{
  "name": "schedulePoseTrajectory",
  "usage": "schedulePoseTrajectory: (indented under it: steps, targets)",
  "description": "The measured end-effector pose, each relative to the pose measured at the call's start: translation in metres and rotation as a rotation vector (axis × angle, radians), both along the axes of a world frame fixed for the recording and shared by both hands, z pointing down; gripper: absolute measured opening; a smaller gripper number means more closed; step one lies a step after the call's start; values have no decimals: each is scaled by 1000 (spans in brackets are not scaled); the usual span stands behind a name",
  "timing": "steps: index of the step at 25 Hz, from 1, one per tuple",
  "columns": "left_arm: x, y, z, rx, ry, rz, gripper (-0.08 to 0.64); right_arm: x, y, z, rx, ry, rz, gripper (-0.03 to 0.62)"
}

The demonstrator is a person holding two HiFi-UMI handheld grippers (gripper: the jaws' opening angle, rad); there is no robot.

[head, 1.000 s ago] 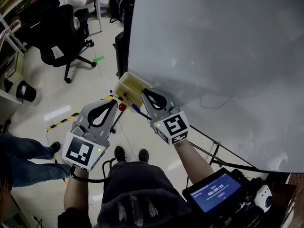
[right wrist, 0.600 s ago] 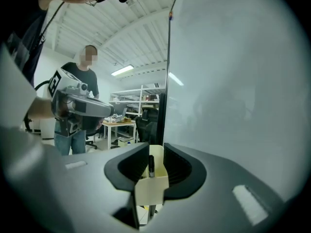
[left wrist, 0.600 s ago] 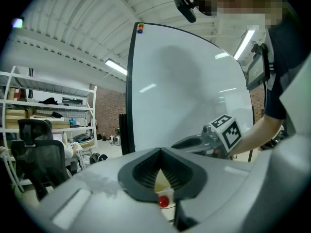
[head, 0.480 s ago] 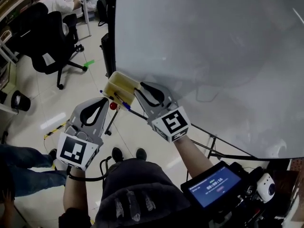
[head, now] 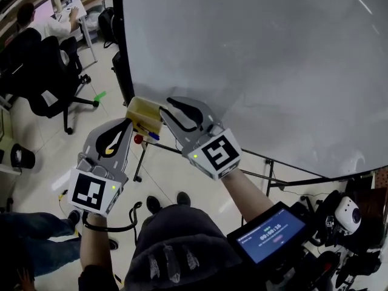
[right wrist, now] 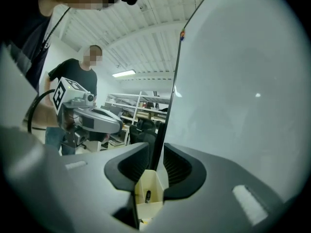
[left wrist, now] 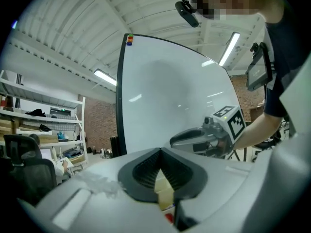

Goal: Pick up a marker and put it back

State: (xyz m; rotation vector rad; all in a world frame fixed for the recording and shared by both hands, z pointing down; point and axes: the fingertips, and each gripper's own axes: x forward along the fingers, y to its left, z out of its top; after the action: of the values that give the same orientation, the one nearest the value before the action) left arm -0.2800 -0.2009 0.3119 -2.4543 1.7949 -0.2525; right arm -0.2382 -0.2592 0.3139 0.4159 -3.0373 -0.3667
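The blue marker [head: 152,136] lies just under the front edge of the pale yellow plastic tray [head: 143,111] that hangs at the lower left corner of the large whiteboard [head: 260,59]. A small round red knob [head: 138,139] sits just beside the marker's left end.

A second ago the right gripper [head: 165,105] was closed with its tips at the marker. Now its jaws stand apart and nothing is pinched between them, so the marker is released and no longer touched. The gripper's tips hover at the right end of the tray. In the right gripper view the yellow tray shows in the gap between the parted pads, with a small dark shape inside it. I cannot tell what that shape is.

The left gripper [head: 128,121] looks as it did before: jaws drawn together at the tips and holding nothing. It points up at the tray from the lower left and stays clear of it. In the left gripper view a strip of yellow tray and a speck of red show beyond the closed pads.

The head view has shifted since the earlier frame. The whiteboard fills more of the picture, and the black office chair [head: 42,71] sits further toward the left edge.
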Motion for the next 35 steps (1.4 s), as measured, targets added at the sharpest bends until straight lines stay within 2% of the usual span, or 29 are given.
schedulePoseTrajectory:
  steps: [4,7,10,16,20,23,28,35]
  targets:
    - [4,0,-18,38,-5,35,6,5,13,-20,-14,-35,13,70]
    - [9,0,-31,62,-11,41,6,15,18,-31,-13,-48,29,2]
    - [25,3,-44,84,-19,49,6,32,25,-41,18,-56,22,2]
    - [99,14,-64,116,-52,78,6,98,49,-63,65,-62,-19,2]
    - [171,17,-69,131,-63,89,6,163,63,-72,117,-49,-62,2]
    - [223,26,-71,136,-81,90,6,208,76,-81,145,-72,-95,2]
    - [279,43,-73,122,-41,94,6,260,99,-94,79,-174,-130,2]
    - [278,69,-64,86,18,101,6,279,120,-78,-35,-130,-91,2]
